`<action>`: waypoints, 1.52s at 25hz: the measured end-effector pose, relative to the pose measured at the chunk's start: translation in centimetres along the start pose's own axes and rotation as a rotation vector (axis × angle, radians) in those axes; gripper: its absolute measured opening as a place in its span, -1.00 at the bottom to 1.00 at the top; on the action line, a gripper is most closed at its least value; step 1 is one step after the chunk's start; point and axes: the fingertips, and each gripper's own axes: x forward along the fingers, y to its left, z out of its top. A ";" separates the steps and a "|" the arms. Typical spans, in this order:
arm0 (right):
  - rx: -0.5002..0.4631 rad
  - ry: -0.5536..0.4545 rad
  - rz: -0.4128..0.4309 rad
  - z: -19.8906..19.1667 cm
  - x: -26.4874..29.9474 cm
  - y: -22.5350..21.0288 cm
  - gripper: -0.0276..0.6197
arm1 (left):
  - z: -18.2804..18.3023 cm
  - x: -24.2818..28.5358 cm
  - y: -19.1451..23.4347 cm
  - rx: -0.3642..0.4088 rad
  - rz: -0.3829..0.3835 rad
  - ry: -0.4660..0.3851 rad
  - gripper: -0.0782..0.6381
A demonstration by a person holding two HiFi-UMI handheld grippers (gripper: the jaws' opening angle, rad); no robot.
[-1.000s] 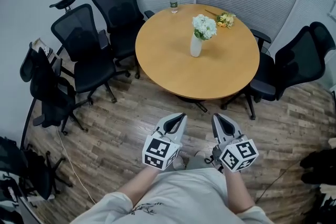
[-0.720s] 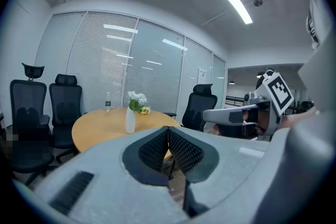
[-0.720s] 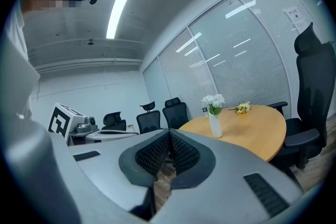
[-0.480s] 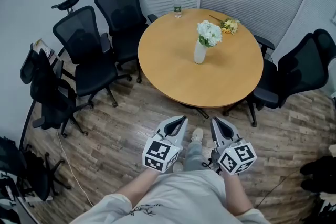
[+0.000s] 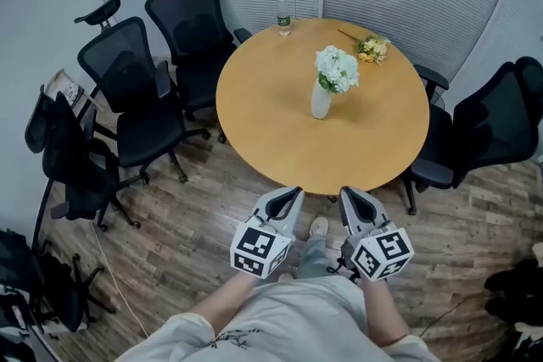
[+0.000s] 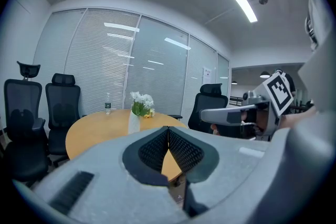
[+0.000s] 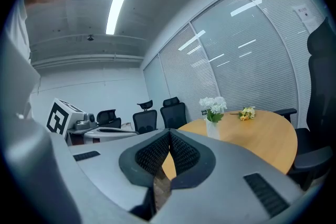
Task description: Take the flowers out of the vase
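Left claw (image 5: pixel 293 192) and right claw (image 5: pixel 346 193) are both clenched, pads meeting with nothing between them. They are hanging side by side over the brown wood-plank floor (image 5: pixel 195 208), just short of the near edge of the round tan wooden bench (image 5: pixel 271 97), and pointing about level at it.

The white narrow-necked vase (image 5: pixel 320 101) is standing upright near the bench centre, well apart from both claws and straight ahead between their lines. Neither hand is looking clearly nearer. The white flowers with green leaves (image 5: pixel 337 69) are sitting in the vase's mouth with stems running vertical, so the pull is likely going straight up. One claw probably needs to steady the vase, and both need opening first.

Bare bench top is lying between the near edge and the vase, with nothing blocking. A small yellow-orange bouquet (image 5: pixel 371 48) is lying flat at the far right edge, and a clear plastic bottle (image 5: pixel 283 15) is standing at the far edge. Black office chairs (image 5: pixel 140 89) are crowding the left side, with one more on the right, all out of the path.
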 end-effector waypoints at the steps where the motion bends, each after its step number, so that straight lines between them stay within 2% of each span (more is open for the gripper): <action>1: -0.004 0.001 0.000 0.4 0.6 -0.6 -0.90 | 0.2 0.8 0.4 -0.002 0.001 -0.001 -0.76; 8: 0.000 0.021 -0.001 2.3 5.1 -5.3 -0.90 | 2.5 6.3 3.6 -0.012 0.014 -0.012 -0.76; 26: -0.032 0.054 0.076 6.9 14.4 -15.3 -0.90 | 6.9 18.2 9.6 -0.019 0.083 -0.029 -0.76; 38: -0.008 0.089 0.099 6.5 16.7 -17.5 -0.90 | 7.3 20.9 10.7 -0.019 0.088 -0.008 -0.76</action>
